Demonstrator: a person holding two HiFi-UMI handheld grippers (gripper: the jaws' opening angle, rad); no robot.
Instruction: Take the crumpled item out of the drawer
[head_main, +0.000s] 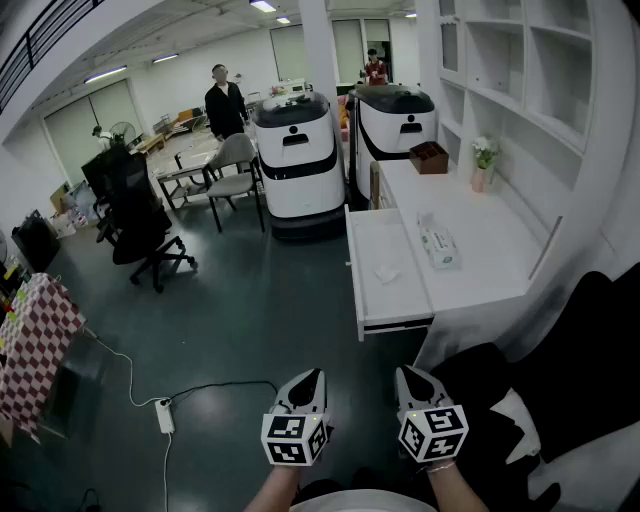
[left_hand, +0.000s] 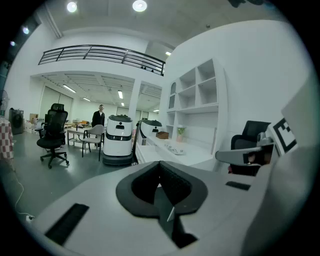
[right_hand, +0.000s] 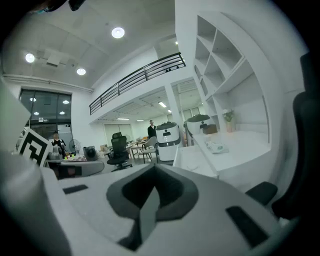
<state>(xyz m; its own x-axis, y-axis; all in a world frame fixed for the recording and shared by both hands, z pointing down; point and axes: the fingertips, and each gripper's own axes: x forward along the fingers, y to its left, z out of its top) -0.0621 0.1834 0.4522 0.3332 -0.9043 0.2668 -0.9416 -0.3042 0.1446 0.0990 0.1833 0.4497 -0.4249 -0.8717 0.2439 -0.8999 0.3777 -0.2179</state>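
Head view, drawer: pulled out of the long edge of the desk that faces the room, so its inside lies open from above.
Head view, crumpled item: a small white lump near the middle of the drawer floor, touching nothing else.
Head view, desk top: a tissue pack lies near the drawer-side edge. A brown box and a small plant stand toward the far end.
Head view, grippers: the left gripper and right gripper sit side by side, low in the frame. Both are well apart from the drawer and point roughly toward it (it looks like a ready stance, with the reach not yet begun).
Left gripper view, left gripper: jaws clenched together on nothing. The desk shows far off, but the crumpled item cannot be made out.
Right gripper view, right gripper: jaws pressed together, empty. The drawer lies ahead beyond the tips, a straighter line than the left gripper has.
What each view adds: only the head view fixes where the crumpled item sits, and only the gripper views show the jaws up close.
Next move, as a judgement: one gripper must unclench before it can close on the crumpled item.
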